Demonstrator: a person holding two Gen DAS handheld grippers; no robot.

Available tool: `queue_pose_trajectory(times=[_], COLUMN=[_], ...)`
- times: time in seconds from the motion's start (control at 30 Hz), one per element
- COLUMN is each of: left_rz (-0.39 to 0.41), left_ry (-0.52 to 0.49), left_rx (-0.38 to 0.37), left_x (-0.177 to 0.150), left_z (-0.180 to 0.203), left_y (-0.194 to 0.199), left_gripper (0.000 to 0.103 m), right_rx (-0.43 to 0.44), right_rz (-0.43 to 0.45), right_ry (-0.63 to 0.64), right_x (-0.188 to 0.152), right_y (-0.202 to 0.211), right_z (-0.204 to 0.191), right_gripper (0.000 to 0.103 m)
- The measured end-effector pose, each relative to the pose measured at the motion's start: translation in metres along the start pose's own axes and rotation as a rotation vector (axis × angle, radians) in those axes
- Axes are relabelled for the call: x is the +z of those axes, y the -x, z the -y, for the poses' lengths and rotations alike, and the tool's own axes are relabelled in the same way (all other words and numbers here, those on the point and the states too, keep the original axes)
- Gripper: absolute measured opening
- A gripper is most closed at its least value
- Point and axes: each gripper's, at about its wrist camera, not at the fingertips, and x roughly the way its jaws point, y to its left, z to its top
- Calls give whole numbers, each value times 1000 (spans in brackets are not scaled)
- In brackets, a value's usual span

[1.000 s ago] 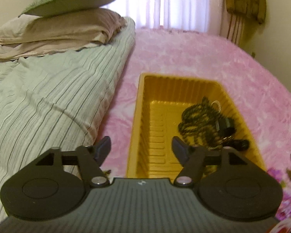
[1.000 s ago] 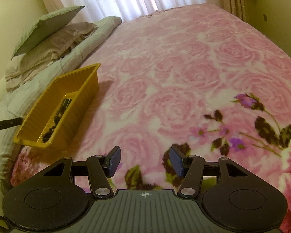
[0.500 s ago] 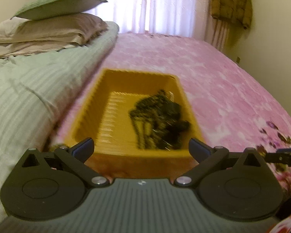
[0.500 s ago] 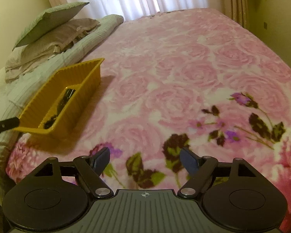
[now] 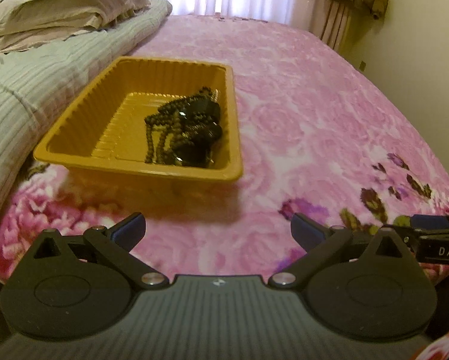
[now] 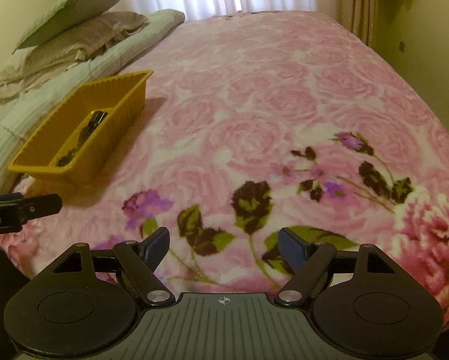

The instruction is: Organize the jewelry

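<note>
A: Backing away — the left gripper (image 5: pixel 217 231) is now sitting short of the ribbed yellow plastic tray (image 5: pixel 74 156). A second ago its fingers were flanking the tray's near rim; now the whole tray is showing ahead of it, with bare blanket between.

B: Finger state?

A: Spread wider than a second ago, holding nothing. The right gripper (image 6: pixel 223 244) is also widening and is likewise empty, hovering over the pink rose-patterned fleece blanket (image 6: pixel 254 90), well to the right of the tray.

B: Where is the jewelry?

A: The dark beaded necklace tangle (image 5: pixel 185 132) is lying inside the tray, bunched toward the right wall and near end. From the right wrist view only a dark strip (image 6: pixel 83 135) is showing over the tray's rim. I am seeing no loose pieces on the blanket.

B: Meaning?

A: I am judging the deposit step as done or nearly so: both tools are empty and clear of the tray.

B: Pose?

A: Both grippers are pointing forward along the bed, held low near its front edge, side by side; each tool's tip is showing at the edge of the other's view. The striped grey-green folded quilt (image 5: pixel 23 90) is touching the tray's left side.
</note>
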Motion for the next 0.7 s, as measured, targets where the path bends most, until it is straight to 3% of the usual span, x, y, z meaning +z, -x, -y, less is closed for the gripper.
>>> queue_pose_trajectory(times=[0.13,0.7], left_rz=[-44,-38], left_ry=[1,-54], left_rx=[-12,14], left_x=[-1,-8], left_z=[11,40], left_y=[-2,-1], left_gripper=[102,102], right_rx=[0,-9], right_rz=[-3,-11], right_ry=[-1,27], right_x=[0,-1], right_y=[1,7], right_z=[0,-9], right_gripper=[79,79])
